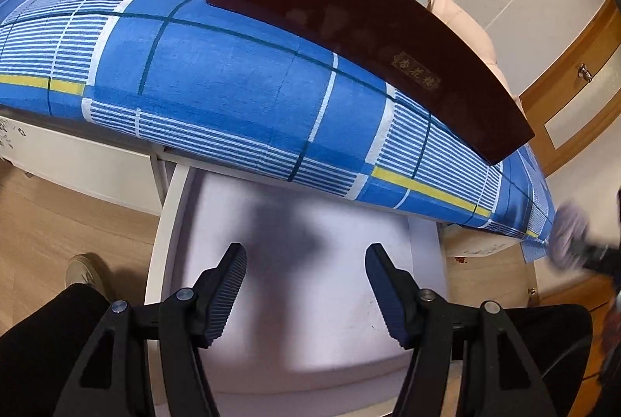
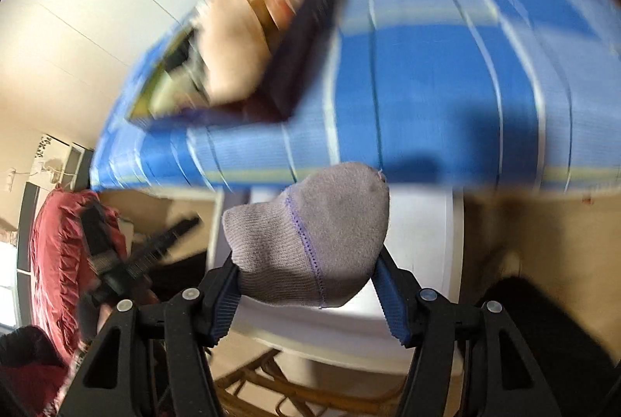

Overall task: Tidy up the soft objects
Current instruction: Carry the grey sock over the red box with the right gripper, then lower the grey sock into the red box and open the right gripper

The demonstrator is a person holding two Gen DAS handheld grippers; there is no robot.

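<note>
- the right gripper (image 2: 310, 285) holds a grey sock (image 2: 310, 234) between its two blue-padded fingers (image 2: 227, 296); both pads press into the sock's sides, and the sock bulges up from between them towards 12 o'clock.
- a purple stitched seam runs down the sock's middle.
- behind the sock, in the right wrist view, lies a white drawer (image 2: 423, 223), pulled out from under a bed with a blue checked sheet (image 2: 427, 87); the sheet is smeared by blur.
- on the bed at 11 o'clock sits a dark box (image 2: 306, 68) with a pale pink bundle (image 2: 233, 48) inside; the rest of its contents are too blurred to name.
- the left gripper (image 1: 306, 291) hangs over the open drawer (image 1: 170, 223) with its fingers (image 1: 229, 289) apart at a middling gap, nothing between them.
- its shadow falls on the drawer's bare floor at 12 o'clock from the fingers.
- in the left wrist view the dark box (image 1: 349, 29) rests on the sheet (image 1: 233, 79) at 1 o'clock, showing a glossy brown side with a small gold label.
- the sock (image 1: 568, 238) appears blurred at 3 o'clock in that view, near the bed's edge.
- a dark trouser leg and a pale shoe (image 1: 83, 271) show at 8 o'clock on the wooden floor (image 1: 58, 223).
- a red cushion (image 2: 62, 254) lies at 9 o'clock in the right wrist view.
</note>
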